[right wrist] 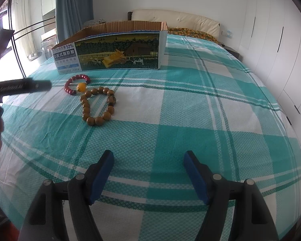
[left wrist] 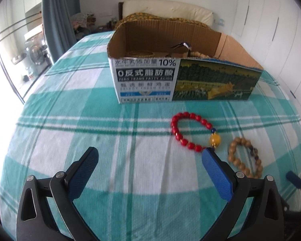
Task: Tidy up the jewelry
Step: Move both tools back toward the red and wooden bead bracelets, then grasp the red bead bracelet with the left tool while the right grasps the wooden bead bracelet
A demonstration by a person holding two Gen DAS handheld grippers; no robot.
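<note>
A red bead bracelet with one yellow bead lies on the checked bedspread, in front of an open cardboard box. Beside it on the right lies a brown wooden bead bracelet. My left gripper hangs open above the cloth, its right fingertip just short of the red bracelet, nothing between its fingers. In the right wrist view the red bracelet and the wooden bracelet lie far ahead to the left. My right gripper is open and empty over the bedspread. The box holds jewelry, mostly hidden.
Inside the box a metal piece and some beads show above the rim. The left tool's body and a hand reach in at the left edge. A headboard and pillow are behind, wardrobe doors on the right.
</note>
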